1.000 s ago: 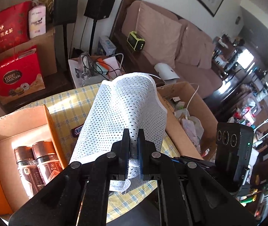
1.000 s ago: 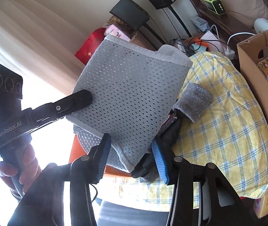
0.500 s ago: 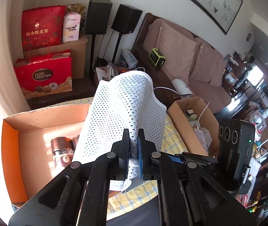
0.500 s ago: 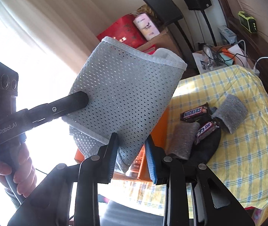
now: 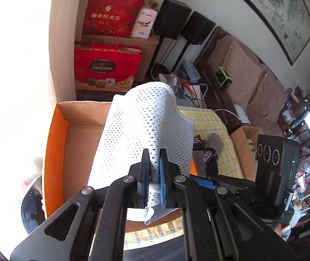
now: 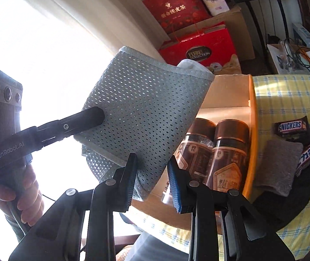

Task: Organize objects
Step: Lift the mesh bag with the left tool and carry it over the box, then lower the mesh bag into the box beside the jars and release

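A folded white mesh cloth (image 5: 146, 126) hangs in the air between both grippers, over an open cardboard box with orange sides (image 5: 54, 143). My left gripper (image 5: 154, 152) is shut on the cloth's lower edge. My right gripper (image 6: 152, 158) is shut on a corner of the cloth (image 6: 146, 108), whose fold fills the gap between its pads. In the right wrist view a hand holds the left gripper, and one of its fingers (image 6: 89, 117) presses the cloth's left edge. Two brown coffee jars (image 6: 226, 152) lie in the box (image 6: 231, 91).
Snickers bars (image 6: 290, 127), a grey folded sock (image 6: 274, 165) and a black item lie on the yellow checked tablecloth (image 6: 285, 95) right of the box. Red gift bags (image 5: 107, 69) and black speakers (image 5: 172, 19) stand behind. Another cardboard box (image 5: 242, 148) and a sofa (image 5: 253, 76) are at right.
Both grippers carried the mesh cloth sideways from above the checked tablecloth to above the orange box. The right gripper's jaws narrowed onto the cloth's corner.
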{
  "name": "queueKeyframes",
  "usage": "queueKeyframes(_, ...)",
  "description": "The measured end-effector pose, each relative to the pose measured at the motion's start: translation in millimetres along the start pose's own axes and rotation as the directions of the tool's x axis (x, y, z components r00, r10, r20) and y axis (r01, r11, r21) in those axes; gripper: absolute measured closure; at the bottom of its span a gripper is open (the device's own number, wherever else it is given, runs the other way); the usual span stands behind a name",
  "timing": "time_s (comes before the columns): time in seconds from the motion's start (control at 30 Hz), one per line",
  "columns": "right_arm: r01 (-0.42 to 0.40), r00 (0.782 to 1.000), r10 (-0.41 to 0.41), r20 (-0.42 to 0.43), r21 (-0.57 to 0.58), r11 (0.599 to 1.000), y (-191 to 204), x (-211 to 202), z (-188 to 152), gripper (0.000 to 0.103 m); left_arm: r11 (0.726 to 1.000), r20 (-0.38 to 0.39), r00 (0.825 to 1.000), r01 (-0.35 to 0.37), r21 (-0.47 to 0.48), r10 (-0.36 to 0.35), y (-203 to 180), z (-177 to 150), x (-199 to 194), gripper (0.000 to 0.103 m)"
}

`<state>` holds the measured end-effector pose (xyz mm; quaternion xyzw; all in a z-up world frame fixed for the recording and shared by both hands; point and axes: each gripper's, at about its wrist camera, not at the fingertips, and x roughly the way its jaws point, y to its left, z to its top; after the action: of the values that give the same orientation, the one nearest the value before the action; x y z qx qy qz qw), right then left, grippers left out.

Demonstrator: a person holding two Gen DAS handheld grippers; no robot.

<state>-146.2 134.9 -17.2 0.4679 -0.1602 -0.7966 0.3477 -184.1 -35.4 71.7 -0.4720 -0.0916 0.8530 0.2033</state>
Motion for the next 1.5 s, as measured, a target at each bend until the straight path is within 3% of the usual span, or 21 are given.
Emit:
queueKeyframes(0.57,0.038,0.995,-0.041,-0.094,-0.033,0.999,7.8,84.1,-1.8,0.079,0.989,-0.046,0.996,-0.076,-0.128,0.07,79.5,-18.2,29.7,0.096)
queueKeyframes(1.0,0.183,0.963,-0.21,-0.168,-0.162,0.97,12.4,133.3,-18.3,0.079,0.981,-0.154,0.98,-0.144,-0.129,0.123,111.4,-37.2,65.4,0.093)
queueKeyframes(1.2,0.218,0.954,-0.25,-0.166,-0.191,0.957,6.6,134.7,-24.4,0.075,0.981,-0.178,0.974,-0.163,-0.108,0.142,107.2,-38.9,75.0,0.088)
queueKeyframes(1.4,0.284,0.925,-0.34,-0.167,-0.288,0.914,8.4,138.2,-34.0,0.069,0.974,-0.167,0.97,-0.195,-0.114,0.174,109.3,-37.0,70.1,0.069)
queueKeyframes(1.5,0.277,0.929,-0.331,-0.167,-0.282,0.919,12.4,137.5,-36.8,0.064,0.976,-0.151,0.973,-0.19,-0.103,0.173,106.9,-34.6,63.8,0.059)
